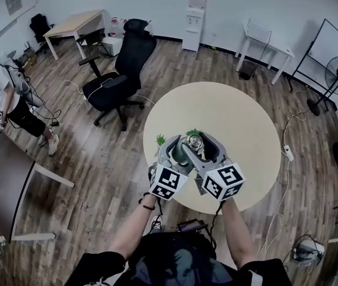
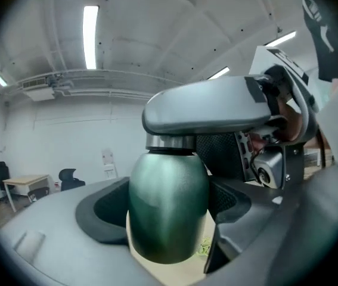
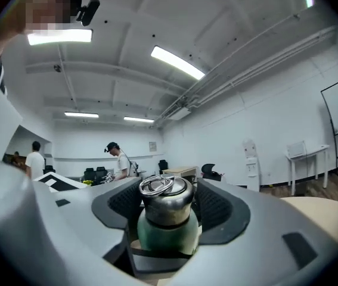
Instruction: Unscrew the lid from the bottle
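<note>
**Lid sitting between right pads, body clamped in left**

Right gripper (image 3: 167,190): jaws set wide, grey pads (image 3: 219,210) flanking the steel lid (image 3: 166,198). At most grazing its sides; no real squeeze evident. Ring on the lid top tipped slightly left.

Left gripper (image 2: 167,216): closed on the green bottle (image 2: 167,183), pads hugging the body on both sides, low on the barrel. Solid hold by the look of it.

Key geometry: long axis of bottle roughly upright, lid end up, top face showing in the head view. Lid dead centre between the right pads, not ahead of them or off to a side, so no reach needed. Left holding below, right coming in level from the right across the neck, the two crossing at the bottle. Right is the nearer one to the lid.

Next, probably: close right on the lid, then twist about the upright axis with left as anchor. Slip risk on smooth steel if clamped light.

Position: bottle held over the near part of the round table (image 1: 240,124), seemingly clear of the top.
</note>
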Available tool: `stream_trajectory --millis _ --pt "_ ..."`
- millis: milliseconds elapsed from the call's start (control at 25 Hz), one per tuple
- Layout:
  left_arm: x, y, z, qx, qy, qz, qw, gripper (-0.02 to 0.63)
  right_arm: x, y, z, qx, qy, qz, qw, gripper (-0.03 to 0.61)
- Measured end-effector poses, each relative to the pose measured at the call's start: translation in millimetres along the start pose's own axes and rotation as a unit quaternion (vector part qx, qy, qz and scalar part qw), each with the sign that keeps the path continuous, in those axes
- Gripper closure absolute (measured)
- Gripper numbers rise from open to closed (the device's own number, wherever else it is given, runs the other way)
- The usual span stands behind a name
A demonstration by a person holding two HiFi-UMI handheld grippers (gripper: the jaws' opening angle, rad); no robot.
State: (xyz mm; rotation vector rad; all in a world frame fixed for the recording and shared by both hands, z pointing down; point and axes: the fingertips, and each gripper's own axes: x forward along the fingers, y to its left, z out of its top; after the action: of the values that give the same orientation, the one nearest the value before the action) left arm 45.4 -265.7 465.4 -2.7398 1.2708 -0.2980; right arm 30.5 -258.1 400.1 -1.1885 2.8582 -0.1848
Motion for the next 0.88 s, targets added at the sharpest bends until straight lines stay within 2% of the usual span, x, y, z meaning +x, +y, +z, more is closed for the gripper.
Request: stream_trajectory --millis 80,200,360,520,640,720,760,840,880 --pt "-0.9 0.5 -3.1 -0.004 0.003 0.013 0.9999 0.236 0.5 -1.8 -1.2 0.000 -0.001 -0.015 1.000 0.313" --pt "-4.8 -2.3 -3.5 -0.007 -0.007 -0.007 0.9999 0.236 -0.8 5.6 -3.1 -0.020 0.009 0.016 1.000 0.316" --pt "-16.8 -9.0 0.1 -0.006 -0.039 -0.095 0.9947 0.236 -5.1 20.1 -0.8 -0.037 0.018 0.119 0.992 0.316" --pt "-33.0 -20.4 10.1 0.005 -0.071 -0.192 0.9788 0.236 -17.1 38.0 8.2 -0.058 0.026 0.227 0.972 0.316" --pt "-41.2 -28.3 11.9 0.009 -0.071 -0.240 0.9681 0.236 -24.7 47.2 9.5 -0.069 0.042 0.276 0.958 0.318" --pt "-40.9 -28.4 10.6 0.006 -0.067 -0.243 0.9676 0.236 -24.0 47.2 8.6 -0.069 0.047 0.279 0.957 0.318" --pt "-39.0 -26.4 9.6 0.001 -0.066 -0.234 0.9700 0.236 -22.0 45.1 8.3 -0.067 0.045 0.268 0.960 0.318" --pt "-33.3 -18.8 7.5 -0.008 -0.061 -0.196 0.9786 0.238 -16.6 39.6 7.6 -0.063 0.038 0.228 0.971 0.315" --pt "-29.9 -14.3 6.2 -0.009 -0.058 -0.173 0.9833 0.238 -14.0 37.3 6.6 -0.062 0.036 0.207 0.976 0.293"
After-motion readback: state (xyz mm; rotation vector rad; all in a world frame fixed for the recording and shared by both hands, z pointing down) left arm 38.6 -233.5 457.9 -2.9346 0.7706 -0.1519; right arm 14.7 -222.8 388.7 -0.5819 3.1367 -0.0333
